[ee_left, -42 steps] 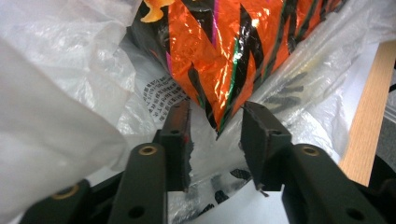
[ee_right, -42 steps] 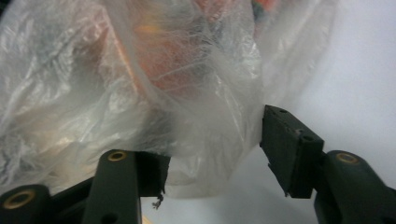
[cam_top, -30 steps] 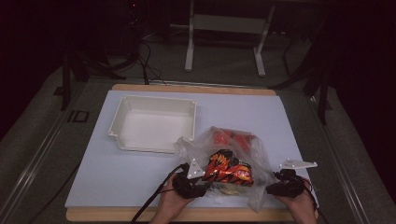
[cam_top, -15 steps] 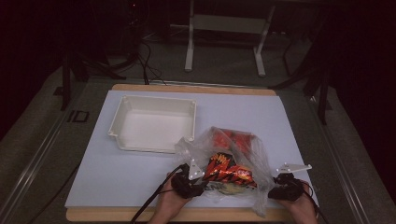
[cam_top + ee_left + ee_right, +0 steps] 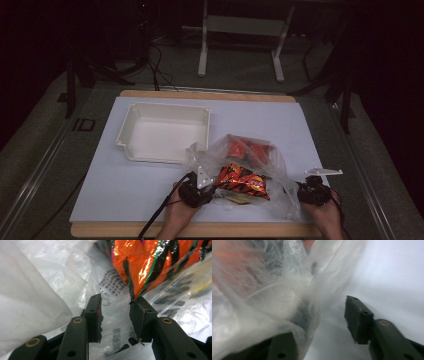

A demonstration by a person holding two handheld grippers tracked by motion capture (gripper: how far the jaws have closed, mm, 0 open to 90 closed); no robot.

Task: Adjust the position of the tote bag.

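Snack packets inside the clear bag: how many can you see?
3: one orange-and-black packet at the front between the tools, two red packets behind it. More may be hidden under the crumpled plastic bag.

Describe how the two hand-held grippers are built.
Both are black. The left hand-held gripper carries a grey three-cornered plate, trails a black cable and has flat, block-like jaws with brass-coloured pins. The right hand-held gripper bears the same grey plate.

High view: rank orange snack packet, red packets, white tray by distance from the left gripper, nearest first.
From the left gripper:
1. Orange snack packet: right beside it, in the clear bag.
2. Red packets: farther back and to the right, in the same bag.
3. White tray: farthest, at the back left of the mat.
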